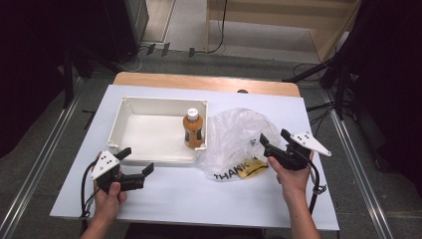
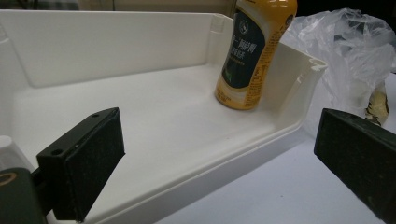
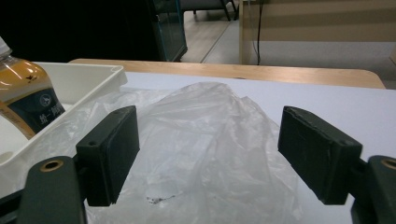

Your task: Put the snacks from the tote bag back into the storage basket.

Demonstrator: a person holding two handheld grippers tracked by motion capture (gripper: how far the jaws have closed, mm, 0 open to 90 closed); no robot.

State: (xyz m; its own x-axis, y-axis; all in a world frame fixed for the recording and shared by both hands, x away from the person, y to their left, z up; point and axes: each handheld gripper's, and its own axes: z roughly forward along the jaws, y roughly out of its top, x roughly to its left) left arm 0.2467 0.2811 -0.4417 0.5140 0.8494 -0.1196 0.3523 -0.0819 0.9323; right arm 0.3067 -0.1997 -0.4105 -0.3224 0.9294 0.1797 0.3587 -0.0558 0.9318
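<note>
White tray [image 1: 130, 130], one orange bottle [image 1: 192, 128]; clear plastic bag [image 1: 233, 135] just right.
Bottle upright at tray's right wall (yellow item inside bag). Left gripper [image 1: 136, 165] and right gripper [image 1: 272, 141]: jaws spread, empty, near side.

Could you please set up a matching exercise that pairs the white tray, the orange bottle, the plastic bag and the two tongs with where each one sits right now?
Things:
1. rectangular white plastic tray
2. orange drink bottle with dark label
3. crumpled clear plastic bag
4. left tongs
5. right tongs

Places or states:
A. open, at the bag's right edge
B. upright in the tray's right end
C. on the white table, left of the bag
D. open, near the tray's front edge
E. just right of the tray, something yellow inside

Pairs: 1-C, 2-B, 3-E, 4-D, 5-A
</note>
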